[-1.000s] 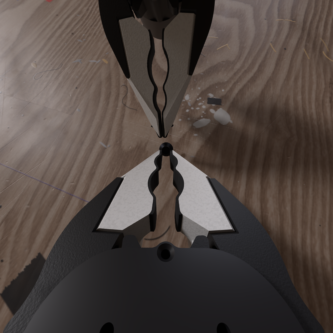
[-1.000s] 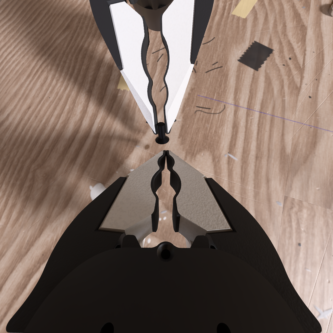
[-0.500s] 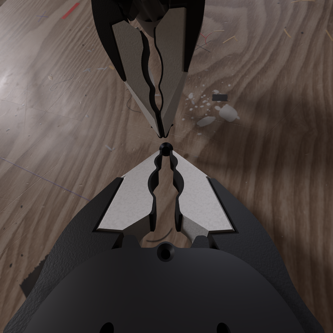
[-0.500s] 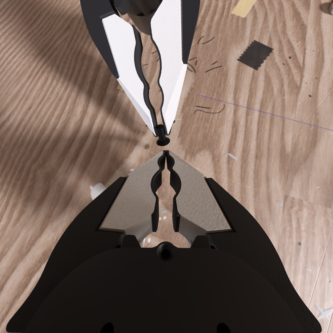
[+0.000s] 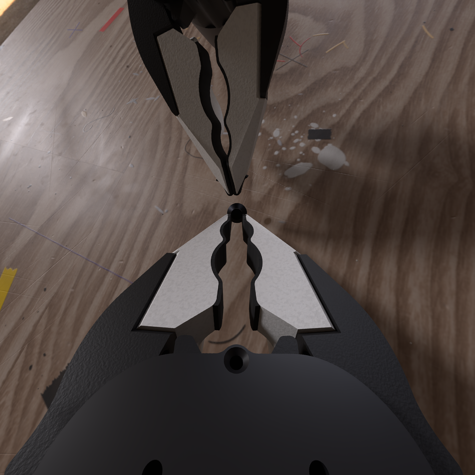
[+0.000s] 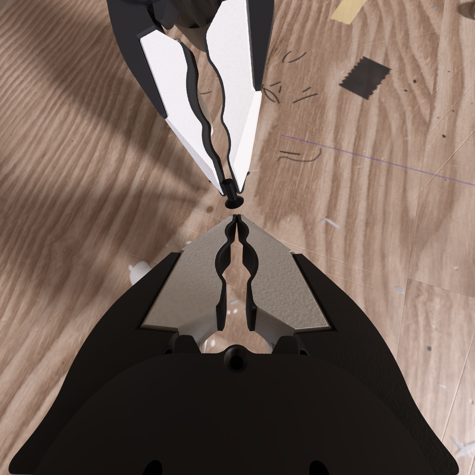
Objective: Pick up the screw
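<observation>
A small black screw (image 5: 236,212) is pinched by its shaft at the tips of my left gripper (image 5: 236,218), its flat head pointing forward, held clear above the wooden table (image 5: 385,257). In the right wrist view the screw (image 6: 232,198) sticks out of the left gripper (image 6: 230,189), head toward the camera. My right gripper (image 6: 236,218) is shut and empty, tip to tip with the left one, a small gap from the screw head. It also shows in the left wrist view (image 5: 232,193).
The table carries flat marks only: white paint blots (image 5: 330,159), a black tape patch (image 6: 365,77), a yellow tape piece (image 5: 6,285), a tan tape strip (image 6: 347,11), pen lines and scratches.
My left gripper has rolled and tilted with the screw held in it; it looks slanted in the right wrist view. My right gripper has stayed still and shut.
</observation>
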